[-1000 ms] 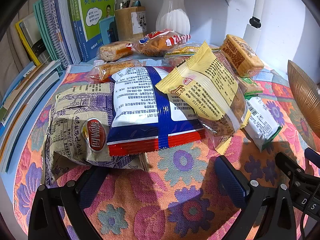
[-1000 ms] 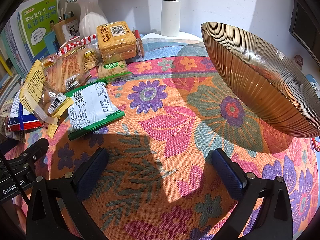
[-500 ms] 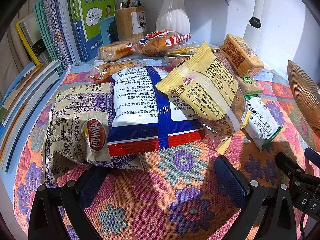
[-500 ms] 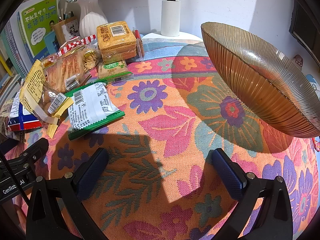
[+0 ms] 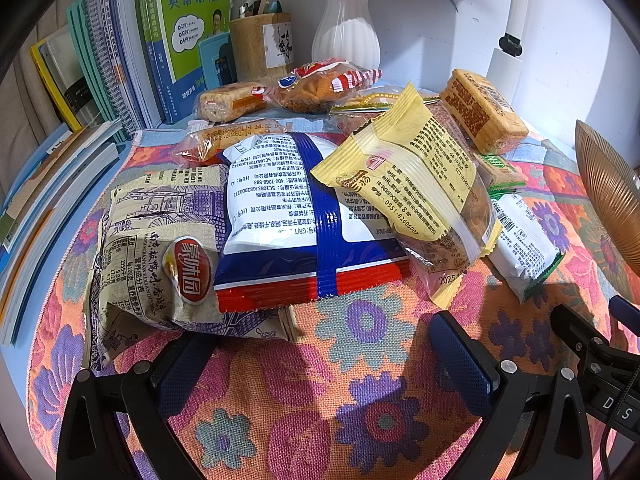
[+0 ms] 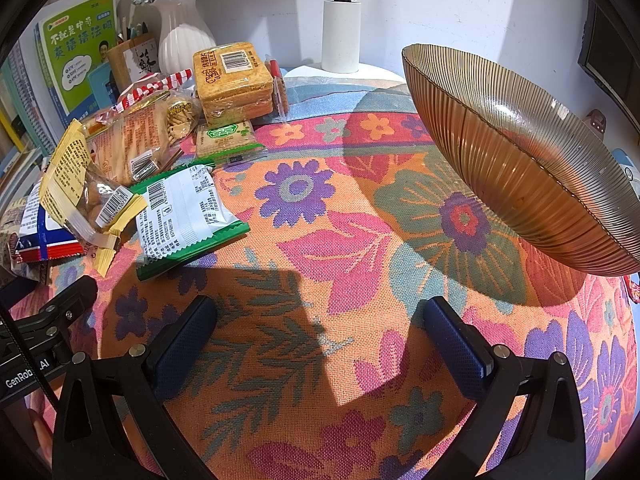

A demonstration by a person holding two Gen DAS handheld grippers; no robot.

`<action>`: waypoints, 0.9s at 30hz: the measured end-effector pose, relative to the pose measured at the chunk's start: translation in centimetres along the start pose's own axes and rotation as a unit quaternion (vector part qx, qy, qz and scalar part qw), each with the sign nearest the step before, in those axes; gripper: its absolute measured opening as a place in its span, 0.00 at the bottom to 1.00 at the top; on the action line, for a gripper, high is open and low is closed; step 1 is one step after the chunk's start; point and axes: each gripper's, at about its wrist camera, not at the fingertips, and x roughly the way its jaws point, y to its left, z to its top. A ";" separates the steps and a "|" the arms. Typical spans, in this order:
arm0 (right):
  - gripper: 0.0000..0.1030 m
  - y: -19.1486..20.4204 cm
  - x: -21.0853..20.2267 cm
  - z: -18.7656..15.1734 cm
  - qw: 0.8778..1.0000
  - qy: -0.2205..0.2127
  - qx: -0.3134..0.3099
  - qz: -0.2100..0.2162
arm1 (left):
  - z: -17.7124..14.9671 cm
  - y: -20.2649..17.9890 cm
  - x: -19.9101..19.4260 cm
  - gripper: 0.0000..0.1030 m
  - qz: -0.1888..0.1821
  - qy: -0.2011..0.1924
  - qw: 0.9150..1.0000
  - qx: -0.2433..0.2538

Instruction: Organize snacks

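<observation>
Amber ribbed glass bowl [image 6: 520, 152], right of the right wrist view, shows no snacks in the part I can see. Nothing has changed over the last second: I judge sorting not yet begun. My left gripper [image 5: 320, 360] stands wide, empty, at lower centre before the blue-and-white snack bag [image 5: 288, 216], with the yellow packet [image 5: 408, 184] overlapping it. My right gripper [image 6: 320, 344] is likewise wide and empty over bare floral cloth [image 6: 340, 240]. Snack pile occupies left of frame; green-edged packet [image 6: 180, 216] lies nearest.

Black hand-held gripper [image 5: 324, 356], blue textured pads [image 5: 460, 360], silver screws.
</observation>
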 end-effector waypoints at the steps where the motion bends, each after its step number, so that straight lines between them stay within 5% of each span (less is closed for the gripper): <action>1: 1.00 0.0 0.0 0.0 1.000 0.000 0.000 0.000 | 0.0 0.0 0.0 1.00 0.000 0.000 1.000 0.000; 27: 1.00 -0.2 0.0 0.0 1.000 0.000 0.001 0.001 | 0.0 0.0 0.0 1.00 0.000 0.000 1.000 0.000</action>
